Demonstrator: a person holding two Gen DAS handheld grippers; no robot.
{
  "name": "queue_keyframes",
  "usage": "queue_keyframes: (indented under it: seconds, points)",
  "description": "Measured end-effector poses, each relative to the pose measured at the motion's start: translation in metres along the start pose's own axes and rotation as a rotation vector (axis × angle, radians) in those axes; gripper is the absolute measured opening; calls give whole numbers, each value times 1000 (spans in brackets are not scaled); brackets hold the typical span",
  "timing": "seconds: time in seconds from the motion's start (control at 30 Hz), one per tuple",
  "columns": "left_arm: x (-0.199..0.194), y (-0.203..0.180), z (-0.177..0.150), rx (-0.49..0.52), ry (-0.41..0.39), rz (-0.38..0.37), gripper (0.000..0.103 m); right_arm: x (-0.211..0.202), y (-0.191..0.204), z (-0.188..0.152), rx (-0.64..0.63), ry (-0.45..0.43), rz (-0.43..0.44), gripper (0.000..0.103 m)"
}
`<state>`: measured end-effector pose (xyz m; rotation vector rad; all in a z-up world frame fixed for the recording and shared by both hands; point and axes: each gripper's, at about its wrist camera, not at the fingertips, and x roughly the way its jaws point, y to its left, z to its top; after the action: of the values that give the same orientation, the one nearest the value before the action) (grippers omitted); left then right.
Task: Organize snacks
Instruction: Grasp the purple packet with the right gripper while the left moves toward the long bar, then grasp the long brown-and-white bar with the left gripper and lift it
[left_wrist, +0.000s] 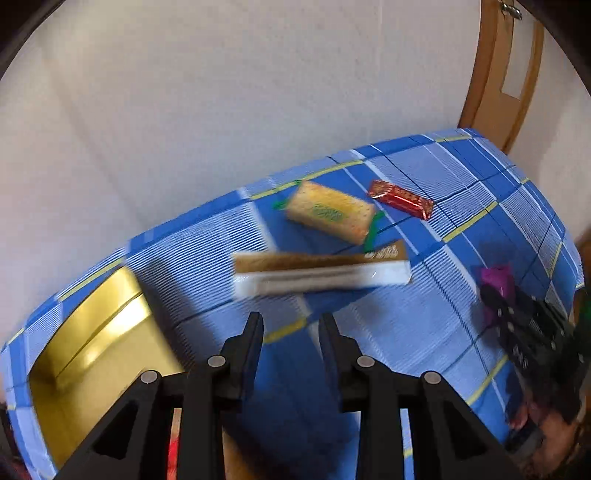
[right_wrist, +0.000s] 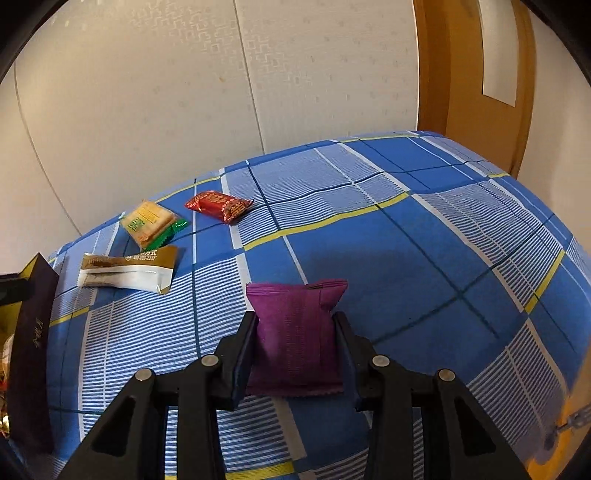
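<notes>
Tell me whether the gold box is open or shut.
Open. The gold box shows its shiny inner walls and floor in the left wrist view, with no lid over it.

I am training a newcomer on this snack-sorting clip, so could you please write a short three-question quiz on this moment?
1. True or false: the right tongs are shut on the purple packet.
2. Which loose snack lies nearest the wall? A) red packet B) gold-and-white packet C) cracker packet
3. What is between the left tongs?

Key: 1 true; 2 A; 3 nothing, only the blue checked cloth shows there.
</notes>
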<state>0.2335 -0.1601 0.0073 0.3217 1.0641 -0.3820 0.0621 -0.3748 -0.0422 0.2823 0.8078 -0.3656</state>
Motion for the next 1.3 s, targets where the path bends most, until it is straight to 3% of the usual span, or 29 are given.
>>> queue_keyframes:
  seconds: [0.1,0.27,0.37,0.63,0.8,0.9,1.03,1.1,1.2,1.3]
  points:
    - [22,-6,17,40,33,-74,37,1,0,0,7,1,8,41]
    - [44,-26,41,247,12,-22,39,0,-1,1,16,3,18,41]
    - [57,-25,51,279,22,-25,40,0,-2,1,18,4,22,41]
    - [70,2,50,140,146,-177,40,0,-3,2,31,5,30,41]
    - [63,7,25,53,223,-216,40,0,-4,1,38,3,29,41]
    - [59,2,5,-4,277,-285,40,0,-3,1,32,1,23,42]
    - [49,-20,-21,11,296,-337,40,0,-2,0,26,-1,16,41]
    - [43,-29,-26,8,271,-322,40,0,-1,0,24,-3,13,41]
    - [29,-35,-27,-12,163,-207,40,0,-1,0,20,-4,9,42]
    - [28,-48,-28,-3,116,-166,40,0,-2,-1,19,-5,10,41]
